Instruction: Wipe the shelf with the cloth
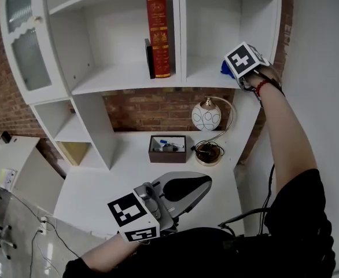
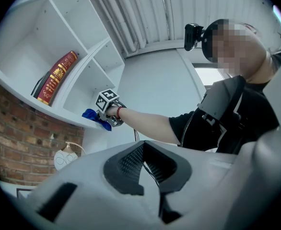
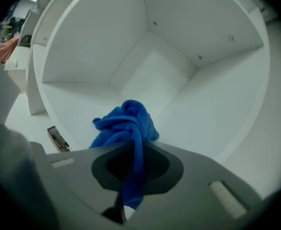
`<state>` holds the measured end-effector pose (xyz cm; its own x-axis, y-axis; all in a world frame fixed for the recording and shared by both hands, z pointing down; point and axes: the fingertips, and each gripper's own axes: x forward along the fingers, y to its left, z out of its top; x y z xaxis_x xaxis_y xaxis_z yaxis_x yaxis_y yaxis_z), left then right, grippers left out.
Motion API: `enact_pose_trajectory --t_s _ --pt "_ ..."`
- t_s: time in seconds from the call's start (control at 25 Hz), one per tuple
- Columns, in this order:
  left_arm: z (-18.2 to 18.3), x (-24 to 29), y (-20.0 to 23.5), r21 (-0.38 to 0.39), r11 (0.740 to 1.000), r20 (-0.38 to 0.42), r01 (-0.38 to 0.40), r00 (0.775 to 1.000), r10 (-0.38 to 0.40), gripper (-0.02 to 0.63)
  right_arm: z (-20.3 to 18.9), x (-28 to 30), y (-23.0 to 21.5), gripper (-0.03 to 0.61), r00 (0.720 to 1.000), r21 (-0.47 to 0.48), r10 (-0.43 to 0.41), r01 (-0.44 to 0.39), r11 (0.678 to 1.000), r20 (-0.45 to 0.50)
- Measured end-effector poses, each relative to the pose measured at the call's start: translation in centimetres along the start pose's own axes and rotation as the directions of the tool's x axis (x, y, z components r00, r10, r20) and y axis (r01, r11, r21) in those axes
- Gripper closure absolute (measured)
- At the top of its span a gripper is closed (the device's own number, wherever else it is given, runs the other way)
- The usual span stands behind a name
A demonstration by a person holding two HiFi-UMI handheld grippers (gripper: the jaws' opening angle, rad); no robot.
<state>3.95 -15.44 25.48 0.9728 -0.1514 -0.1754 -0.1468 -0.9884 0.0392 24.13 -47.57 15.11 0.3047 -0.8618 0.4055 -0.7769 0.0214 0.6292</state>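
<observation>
Right gripper point(image 3: 131, 176) clamped on cloth point(image 3: 126, 123), bunched cloth pressed on the floor of the upper-right shelf point(image 3: 193, 119) bay. Left gripper point(image 2: 145, 166) jaws together, nothing between them, held low over the desk point(image 1: 100, 184).

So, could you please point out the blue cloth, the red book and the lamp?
blue cloth point(image 3: 128, 121), right gripper view, the bunched part ahead of the jaws.
red book point(image 1: 158, 33), head view, the middle of its spine.
lamp point(image 1: 206, 118), head view, its round white body.

Two grippers point(image 1: 194, 185) point(image 3: 131, 166), one cloth point(image 3: 128, 121), one lamp point(image 1: 206, 117), one box point(image 1: 168, 149) — perhaps two books point(image 1: 158, 33).
</observation>
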Motion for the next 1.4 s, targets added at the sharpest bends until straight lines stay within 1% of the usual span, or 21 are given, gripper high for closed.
enact_pose_trajectory --t_s 0.04,0.08,0.12,0.16,0.24,0.28,0.32,0.44,0.48,0.56,0.64,0.72,0.76,0.8,0.84,0.92,0.96,1.0,1.04,1.24,1.4 --pt "0.1 -0.3 0.1 0.002 1.0 -0.001 -0.014 1.0 0.014 0.615 1.2 -0.6 0.6 0.541 0.999 -0.021 0.006 -0.005 1.0 0.053" --pt "0.2 -0.6 0.2 0.004 1.0 0.0 -0.029 1.0 0.029 0.615 2.7 -1.4 1.5 0.541 0.993 -0.031 0.035 -0.032 0.999 0.113" --pt "0.3 -0.7 0.3 0.007 0.999 0.002 -0.041 0.999 0.041 0.615 4.3 -2.2 2.9 0.541 0.979 -0.028 0.096 -0.092 0.995 0.177" --pt "0.4 -0.9 0.4 0.01 0.999 0.005 -0.052 0.999 0.052 0.615 6.0 -3.1 4.7 0.54 0.954 -0.019 0.182 -0.183 0.983 0.24" --pt "0.5 -1.1 0.5 0.015 0.998 0.007 -0.067 0.998 0.067 0.615 8.4 -4.6 8.4 0.54 0.881 -0.018 0.348 -0.362 0.932 0.32" --pt "0.5 -1.2 0.5 0.016 0.997 0.006 -0.071 0.997 0.071 0.615 9.0 -5.0 10.0 0.54 0.857 -0.03 0.4 -0.413 0.91 0.326" --pt "0.5 -1.3 0.4 0.017 0.997 0.002 -0.074 0.997 0.074 0.615 9.3 -5.1 11.1 0.54 0.848 -0.053 0.425 -0.431 0.901 0.316" --pt "0.4 -1.6 0.2 0.027 0.996 -0.008 -0.088 0.996 0.088 0.615 9.1 -4.5 12.7 0.541 0.867 -0.148 0.42 -0.394 0.907 0.269" --pt "0.3 -1.8 0.3 0.026 0.995 -0.007 -0.098 0.995 0.098 0.615 9.1 -4.3 13.1 0.543 0.864 -0.158 0.43 -0.401 0.902 0.262" --pt "0.5 -2.3 0.6 0.025 0.993 -0.001 -0.118 0.993 0.118 0.615 9.2 -4.1 13.6 0.545 0.844 -0.116 0.471 -0.456 0.882 0.258" --pt "0.7 -2.5 0.8 0.032 0.991 0.002 -0.133 0.991 0.133 0.615 9.3 -3.9 13.7 0.546 0.818 -0.041 0.514 -0.522 0.852 0.257" --pt "0.8 -2.6 0.9 0.041 0.989 0.0 -0.145 0.989 0.145 0.615 9.3 -3.8 13.7 0.546 0.803 0.02 0.541 -0.563 0.826 0.253" --pt "0.8 -2.6 1.0 0.043 0.988 -0.002 -0.15 0.989 0.15 0.615 9.2 -3.8 13.6 0.546 0.803 0.04 0.542 -0.567 0.823 0.248" --pt "0.8 -2.5 1.1 0.045 0.987 -0.004 -0.154 0.988 0.154 0.615 9.2 -3.8 13.6 0.546 0.812 0.049 0.532 -0.557 0.829 0.24" --pt "0.7 -2.4 1.1 0.046 0.987 -0.006 -0.156 0.988 0.157 0.615 9.2 -3.9 13.6 0.546 0.829 0.045 0.511 -0.533 0.845 0.228" --pt "0.6 -2.0 1.1 0.049 0.986 -0.013 -0.157 0.987 0.157 0.615 9.1 -4.0 13.7 0.548 0.873 0.005 0.445 -0.455 0.89 0.201" --pt "0.6 -1.7 1.1 0.05 0.986 -0.016 -0.156 0.987 0.157 0.615 9.1 -4.0 13.7 0.548 0.89 -0.017 0.414 -0.419 0.908 0.193" --pt "0.7 -1.5 1.1 0.051 0.986 -0.018 -0.156 0.987 0.157 0.615 9.1 -4.1 13.6 0.548 0.899 -0.031 0.393 -0.395 0.918 0.191" --pt "0.7 -1.3 1.0 0.052 0.986 -0.018 -0.156 0.987 0.157 0.615 9.2 -4.1 13.5 0.548 0.902 -0.035 0.385 -0.386 0.922 0.198" --pt "0.1 0.6 0.5 0.044 0.991 -0.039 -0.123 0.991 0.125 0.615 8.0 -4.0 12.5 0.548 0.886 0.009 0.386 -0.402 0.916 0.256" --pt "-0.6 2.3 -0.6 0.039 0.996 -0.065 -0.074 0.995 0.077 0.615 5.9 -3.3 9.9 0.548 0.906 0.04 0.347 -0.366 0.93 0.241"
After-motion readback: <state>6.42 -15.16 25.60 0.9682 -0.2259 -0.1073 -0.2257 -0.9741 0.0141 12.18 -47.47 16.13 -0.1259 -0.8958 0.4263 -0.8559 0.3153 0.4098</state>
